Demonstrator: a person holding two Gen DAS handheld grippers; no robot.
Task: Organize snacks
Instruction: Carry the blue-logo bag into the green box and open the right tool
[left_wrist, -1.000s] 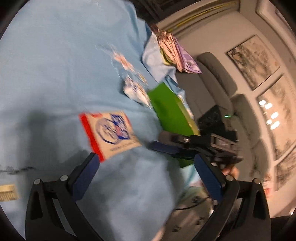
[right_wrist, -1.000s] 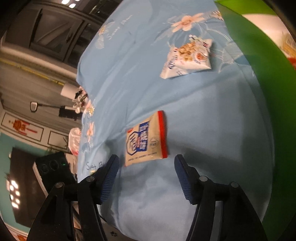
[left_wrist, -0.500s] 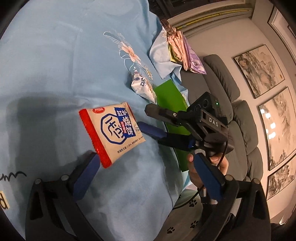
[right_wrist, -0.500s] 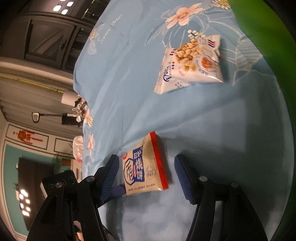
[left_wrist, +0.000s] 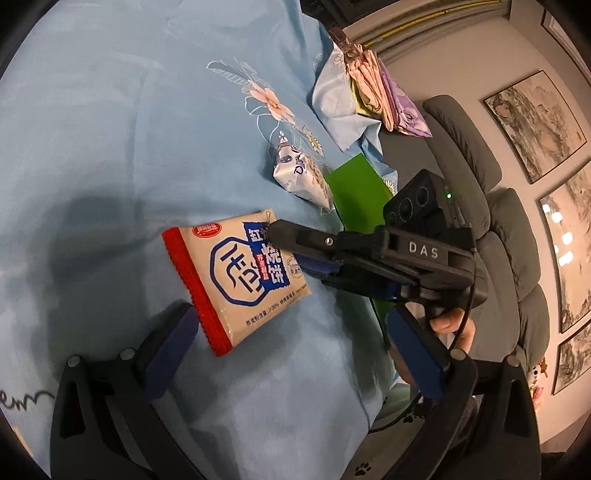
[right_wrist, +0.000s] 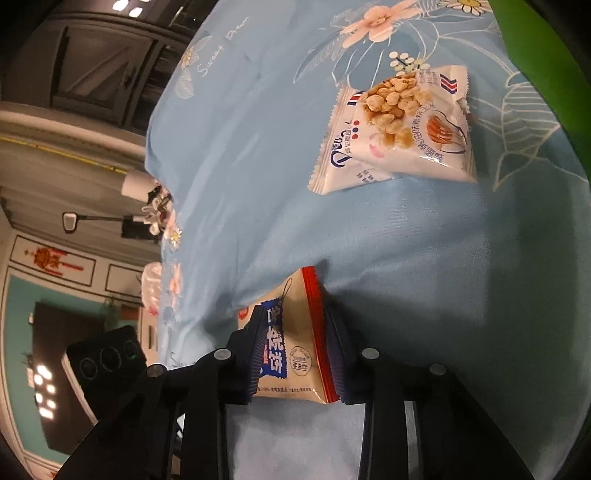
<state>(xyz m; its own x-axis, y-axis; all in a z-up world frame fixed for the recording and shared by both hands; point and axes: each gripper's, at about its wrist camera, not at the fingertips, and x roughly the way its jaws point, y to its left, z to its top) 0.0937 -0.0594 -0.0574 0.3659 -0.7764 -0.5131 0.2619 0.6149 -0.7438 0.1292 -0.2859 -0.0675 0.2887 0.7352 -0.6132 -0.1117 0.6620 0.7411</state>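
A beige biscuit packet (left_wrist: 236, 280) with a red edge and blue print lies on the light blue floral cloth (left_wrist: 110, 147). My right gripper (right_wrist: 295, 350) is shut on the biscuit packet (right_wrist: 295, 347), one finger on each side; in the left wrist view the right gripper (left_wrist: 295, 251) grips the packet's far end. My left gripper (left_wrist: 291, 354) is open and empty, just short of the packet's near red edge. A white puffed-snack bag (right_wrist: 399, 129) lies further along the cloth, also seen in the left wrist view (left_wrist: 299, 173). A green box (left_wrist: 358, 188) sits beyond it.
Folded cloths (left_wrist: 369, 99) are piled at the far end of the cloth. A grey sofa (left_wrist: 491, 221) runs along the right side under framed pictures. The green box's wall (right_wrist: 546, 55) fills the upper right of the right wrist view.
My right gripper has moved in over the biscuit packet and shut on it. My left gripper has steadied and come nearer to the packet, still open.
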